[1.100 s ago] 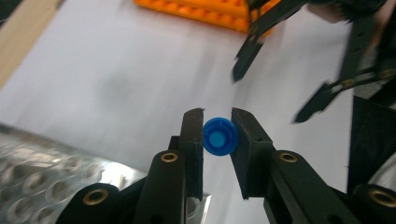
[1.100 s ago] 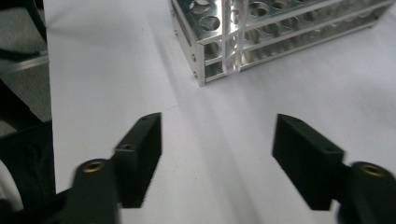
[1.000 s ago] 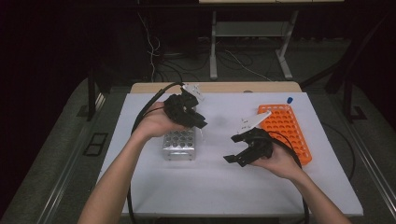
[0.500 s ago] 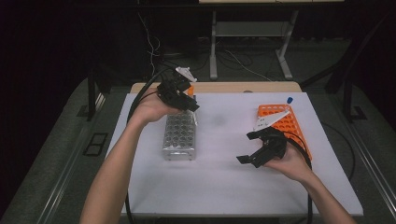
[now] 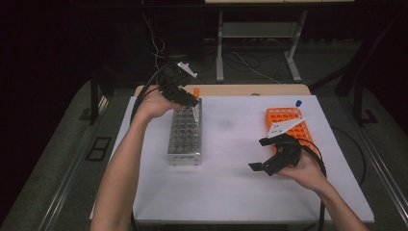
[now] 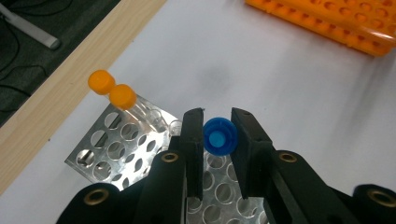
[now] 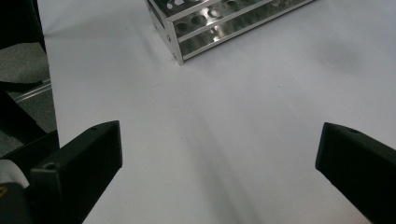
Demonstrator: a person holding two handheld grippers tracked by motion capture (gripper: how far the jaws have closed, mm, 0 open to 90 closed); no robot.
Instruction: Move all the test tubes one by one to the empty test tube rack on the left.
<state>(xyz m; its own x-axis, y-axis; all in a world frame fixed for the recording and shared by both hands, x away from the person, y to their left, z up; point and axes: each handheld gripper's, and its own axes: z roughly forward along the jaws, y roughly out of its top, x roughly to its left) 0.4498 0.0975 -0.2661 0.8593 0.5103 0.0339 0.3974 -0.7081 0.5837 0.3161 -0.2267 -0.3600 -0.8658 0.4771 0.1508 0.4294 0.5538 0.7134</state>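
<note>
The left gripper [image 6: 217, 135] is clamped on a blue-capped tube [image 6: 219, 136] above the metal rack [image 5: 185, 137] near the table's [image 5: 231, 192] far left corner. The right gripper [image 5: 267, 154], jaws wide apart and empty, hovers beside the orange rack [image 5: 288, 127] at the right edge.

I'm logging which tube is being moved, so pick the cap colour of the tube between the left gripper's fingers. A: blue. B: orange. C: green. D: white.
A: in the left gripper view, the left gripper has its fingers closed on a blue-capped tube above the metal rack, while two orange-capped tubes already stand in it.
</note>
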